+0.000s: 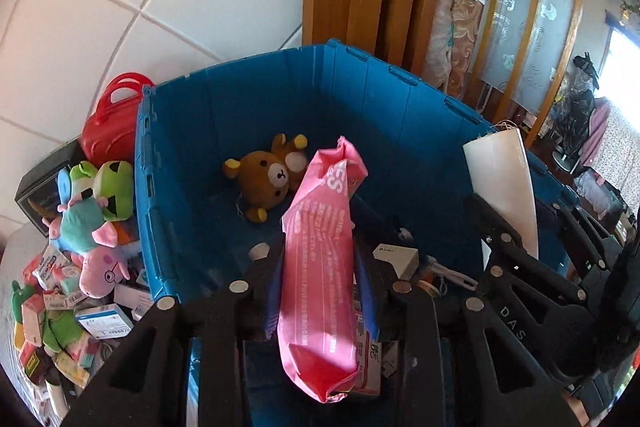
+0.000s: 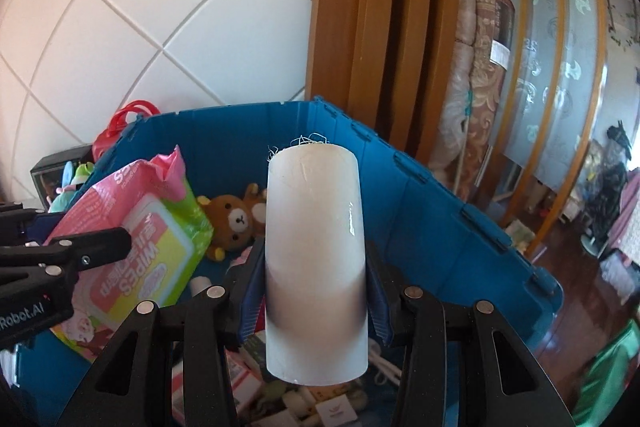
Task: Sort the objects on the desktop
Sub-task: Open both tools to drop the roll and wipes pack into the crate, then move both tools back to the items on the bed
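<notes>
Over the deep blue plastic crate (image 2: 440,211), the left gripper (image 1: 320,291) clamps a pink wet-wipes pack (image 1: 320,267), long axis pointing forward. Beside it, the right gripper (image 2: 316,291) grips a glossy white cylinder (image 2: 316,259), apparently upright; both loads hang directly above the crate's interior.

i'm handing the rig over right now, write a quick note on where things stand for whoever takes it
Left gripper: shut on the pink wet-wipes pack, held over the blue crate.
Right gripper: shut on the white cylinder, also above the crate.
Already in the crate: brown teddy bear, small white box and other small items at the near end.
Left to do: release both held items into the crate, then work through the pile beside it on the left, including the plush toys, small boxes and the red toy case.
</notes>
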Available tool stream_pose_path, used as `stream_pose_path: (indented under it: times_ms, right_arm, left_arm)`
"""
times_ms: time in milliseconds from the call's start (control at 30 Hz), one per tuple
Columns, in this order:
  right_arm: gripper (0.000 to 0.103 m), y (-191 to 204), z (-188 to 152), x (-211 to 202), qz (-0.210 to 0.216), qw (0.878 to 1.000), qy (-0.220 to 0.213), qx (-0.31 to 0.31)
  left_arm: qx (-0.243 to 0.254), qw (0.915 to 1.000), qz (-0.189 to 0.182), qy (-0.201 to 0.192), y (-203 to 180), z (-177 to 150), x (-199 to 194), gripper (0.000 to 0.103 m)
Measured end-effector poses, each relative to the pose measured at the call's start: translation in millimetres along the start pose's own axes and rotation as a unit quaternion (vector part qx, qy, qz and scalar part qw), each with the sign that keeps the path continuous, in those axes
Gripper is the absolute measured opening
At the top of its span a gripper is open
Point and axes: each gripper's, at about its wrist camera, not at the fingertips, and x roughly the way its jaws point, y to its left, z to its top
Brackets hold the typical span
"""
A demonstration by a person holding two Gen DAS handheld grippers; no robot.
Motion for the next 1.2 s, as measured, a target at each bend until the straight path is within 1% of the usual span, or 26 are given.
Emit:
stream_pose_path:
  times_ms: [67,100,133,167,200,233,267,333,400,467,500,667,733,800,833,933,967,1000,1100,1133,1200]
  right_arm:
    - [0.044,-3.8,-1.4,3.8,0.008,1.000,0.005,0.006]
    - [0.044,-5.1,-1.5,2.0,0.014,1.000,0.001,0.010]
    - [0.044,-4.4,-1.6,0.6,0.011,1.000,-0.002,0.009]
    - [0.044,-4.1,-1.6,0.9,0.002,1.000,-0.001,0.007]
    - [0.044,-3.2,-2.0,1.4,-0.002,1.000,0.002,0.006]
    - [0.045,-2.7,-2.1,0.3,-0.003,1.000,0.001,0.007]
    - [0.046,-3.4,-2.3,-0.8,-0.006,1.000,-0.003,0.007]
    - [0.054,-4.1,-1.5,-1.1,-0.013,1.000,-0.006,0.007]
    - [0.079,-3.5,-0.8,-2.2,-0.013,1.000,-0.003,0.008]
    - [0.087,-5.4,-0.7,-3.0,-0.026,1.000,-0.003,0.017]
    - [0.090,-6.4,-0.8,-2.5,-0.026,0.999,-0.001,0.020]
    - [0.096,0.5,-0.3,0.0,-0.044,0.999,0.005,0.010]
    - [0.097,1.8,-0.2,2.0,-0.046,0.999,0.012,0.006]
    - [0.101,1.8,-0.5,1.9,-0.052,0.999,0.012,0.010]
    - [0.102,1.4,-0.8,1.1,-0.055,0.998,0.010,0.011]
    - [0.102,2.3,-1.8,-1.8,-0.068,0.998,0.001,0.013]
    - [0.103,3.1,-2.5,-2.8,-0.069,0.998,-0.001,0.012]
    - [0.103,3.7,-3.7,-4.4,-0.061,0.998,-0.001,0.016]
    - [0.103,12.2,-7.1,-12.9,-0.022,0.999,-0.002,0.028]
    - [0.103,17.5,-7.3,-17.5,-0.021,0.999,-0.005,0.025]
    - [0.103,33.9,-6.2,-30.1,-0.017,1.000,-0.019,0.011]
  left_arm:
    - [0.003,0.9999,-0.006,0.013,-0.4,-1.6,2.2,0.034]
    - [0.004,0.9999,0.000,0.016,-2.1,-1.9,2.7,0.035]
    - [0.009,0.9997,0.004,0.021,-3.8,-2.0,3.3,0.043]
    - [0.014,0.9995,0.000,0.027,-5.4,-2.1,4.5,0.057]
    - [0.016,0.9993,-0.002,0.033,-5.9,-1.9,5.9,0.064]
    - [0.017,0.9993,0.004,0.033,-6.9,-2.3,5.1,0.070]
    - [0.017,0.9994,0.012,0.027,-7.9,-2.1,3.0,0.071]
    - [0.018,0.9993,0.030,0.014,-11.5,-4.7,-1.4,0.071]
    - [0.015,0.9991,0.040,0.006,-11.5,-5.4,-3.6,0.072]
    - [0.002,0.9993,0.035,0.009,-6.7,-5.1,-3.1,0.073]
    - [-0.005,0.9994,0.031,0.013,-2.8,-4.4,-1.5,0.073]
    - [-0.035,0.9987,0.016,0.034,10.9,-2.1,5.1,0.073]
    - [-0.044,0.9984,0.013,0.034,14.0,-2.9,5.2,0.073]
    - [-0.051,0.9983,0.013,0.027,16.0,-4.1,3.6,0.073]
    - [-0.054,0.9983,0.011,0.015,17.2,-5.0,-0.1,0.073]
    - [-0.071,0.9965,0.001,-0.045,25.2,-13.7,-23.4,0.073]
    - [-0.077,0.9952,-0.003,-0.061,29.0,-18.4,-32.1,0.073]
    - [-0.080,0.9939,-0.005,-0.075,33.0,-24.4,-40.2,0.073]
    - [-0.082,0.9920,-0.015,-0.095,47.8,-42.4,-59.5,0.076]
    - [-0.084,0.9915,-0.015,-0.098,54.9,-50.1,-64.5,0.076]
    - [-0.098,0.9897,0.002,-0.105,71.5,-63.6,-74.1,0.076]
